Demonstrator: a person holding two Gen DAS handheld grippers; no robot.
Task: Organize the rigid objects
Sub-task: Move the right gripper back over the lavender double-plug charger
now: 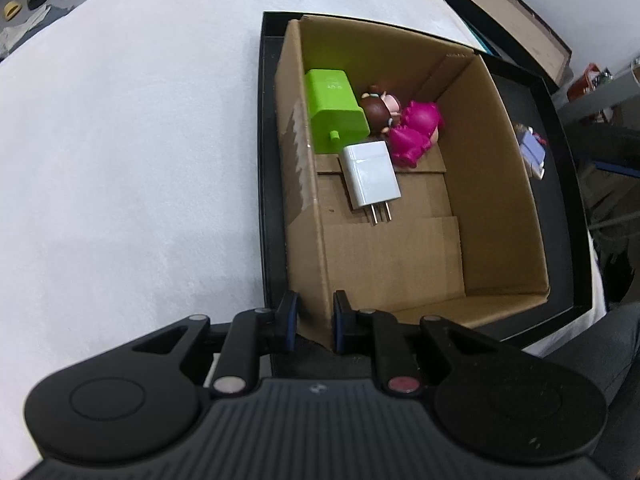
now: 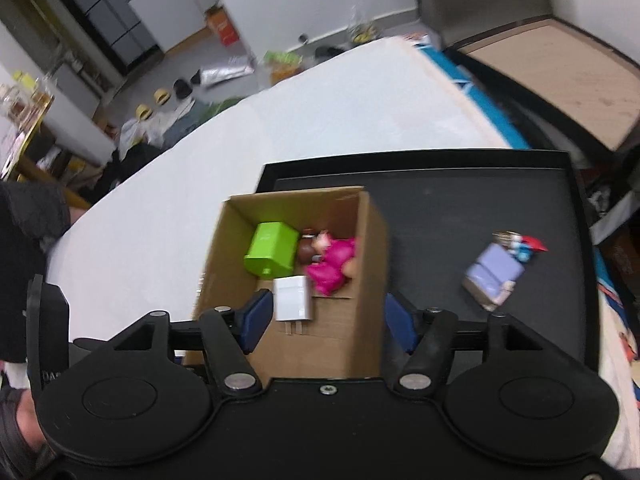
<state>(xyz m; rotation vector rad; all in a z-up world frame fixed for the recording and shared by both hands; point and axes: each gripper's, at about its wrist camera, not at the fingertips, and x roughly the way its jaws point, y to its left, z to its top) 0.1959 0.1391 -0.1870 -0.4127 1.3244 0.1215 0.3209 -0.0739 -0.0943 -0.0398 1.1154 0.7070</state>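
Note:
An open cardboard box (image 1: 492, 184) (image 2: 368, 248) stands in a black tray (image 1: 564, 200) (image 2: 460, 208). Inside it lie a green block (image 1: 334, 112) (image 2: 274, 252), a doll in a pink dress (image 1: 414, 130) (image 2: 330, 264) and a white plug charger (image 1: 370, 174) (image 2: 292, 298). My left gripper (image 1: 315, 320) is shut on the box's near left wall. Above the box's near end my right gripper (image 2: 326, 320) stands open, nothing pressed between its pads. A small purple toy (image 1: 532, 152) (image 2: 494, 274) lies on the tray to the right of the box.
The tray rests on a white tabletop (image 1: 132, 152) (image 2: 320, 112). A dark-framed shallow box (image 2: 560, 76) sits beyond the table's right edge. Clutter lies on the floor (image 2: 160, 100) at the far left. A person's dark sleeve (image 2: 24, 248) is at the left edge.

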